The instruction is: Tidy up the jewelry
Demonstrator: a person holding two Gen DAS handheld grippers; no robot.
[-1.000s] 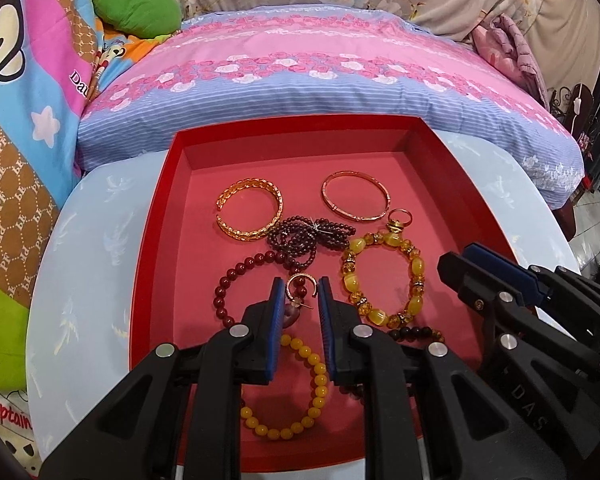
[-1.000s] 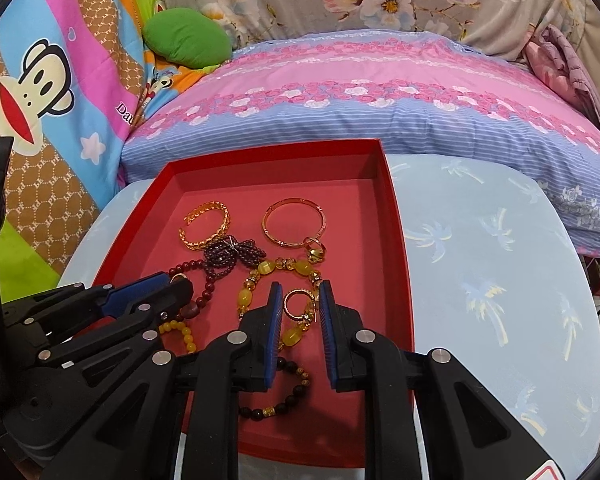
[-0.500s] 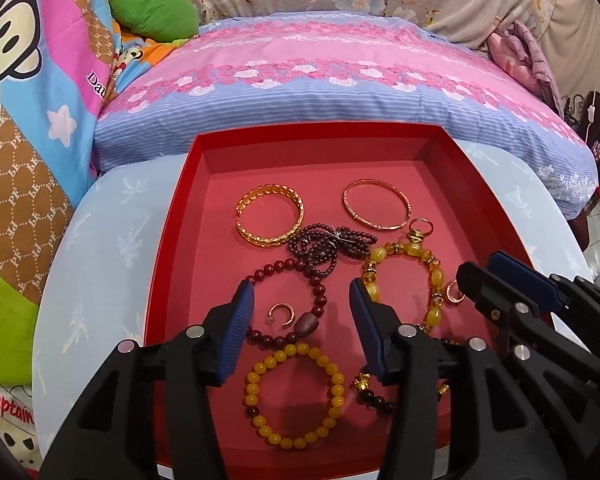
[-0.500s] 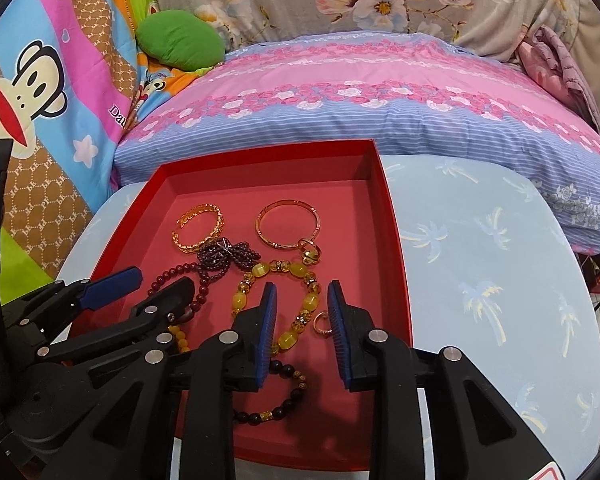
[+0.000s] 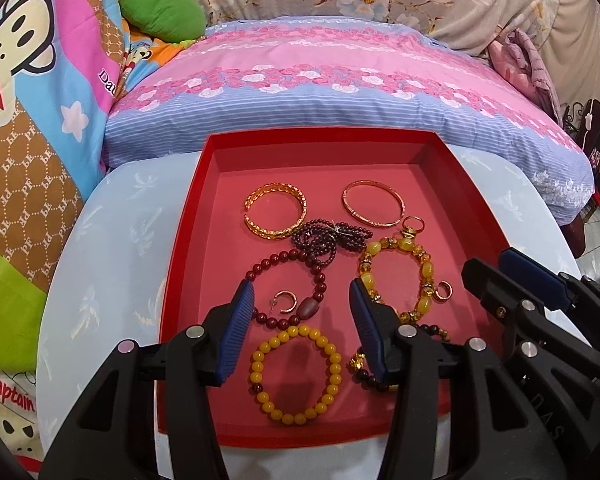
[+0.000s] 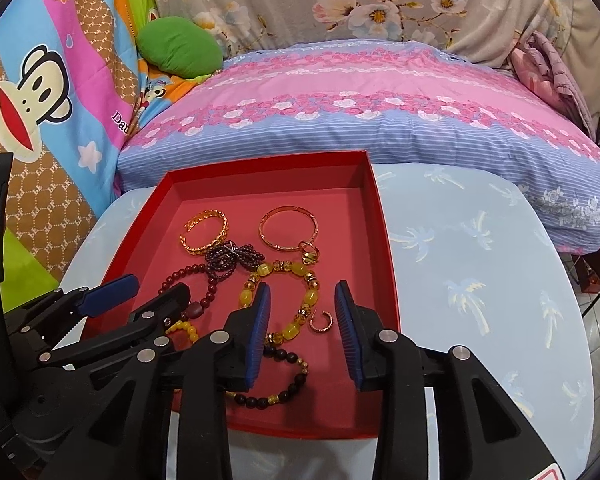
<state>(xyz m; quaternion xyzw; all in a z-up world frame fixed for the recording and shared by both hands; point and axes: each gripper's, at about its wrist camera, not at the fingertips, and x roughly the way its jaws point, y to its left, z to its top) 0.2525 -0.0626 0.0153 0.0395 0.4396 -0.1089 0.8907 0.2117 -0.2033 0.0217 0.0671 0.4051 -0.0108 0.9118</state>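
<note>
Your left gripper (image 5: 300, 320) has its jaws apart and empty, hanging over the near part of the red tray (image 5: 180, 280). One small gold hoop earring (image 5: 286, 301) lies loose on the tray floor between them, inside the loop of the dark red bead bracelet (image 5: 292, 258). Your right gripper (image 6: 302, 316) is opening, nothing pinched; the second hoop earring (image 6: 322, 322) lies free between its pads, just beside the yellow stone bracelet (image 6: 310, 298).

What could go wrong: both earrings are tiny and sit right against beaded strands. If you close again from here, a pad may catch a bead as well and drag a whole bracelet along, or flick the earring across the tray. I judge the left one the riskier, ringed as it is by red beads and close to the large oval bead (image 5: 309, 309). The two grippers also stand close side by side, so a sideways shift of either could knock the other.

Around them: a yellow bead bracelet (image 5: 296, 372) lies nearest you, a dark bead bracelet with gold spacers (image 6: 288, 380) sits partly under the right gripper, and a garnet strand (image 5: 328, 236) is bunched in the middle, touching the wide gold cuff (image 5: 276, 210). A thin rose-gold bangle (image 5: 372, 203) and a gold ring (image 5: 412, 228) lie further back. The tray rests on a pale blue table (image 6: 480, 280), with a pink and blue pillow (image 6: 360, 120) behind
</note>
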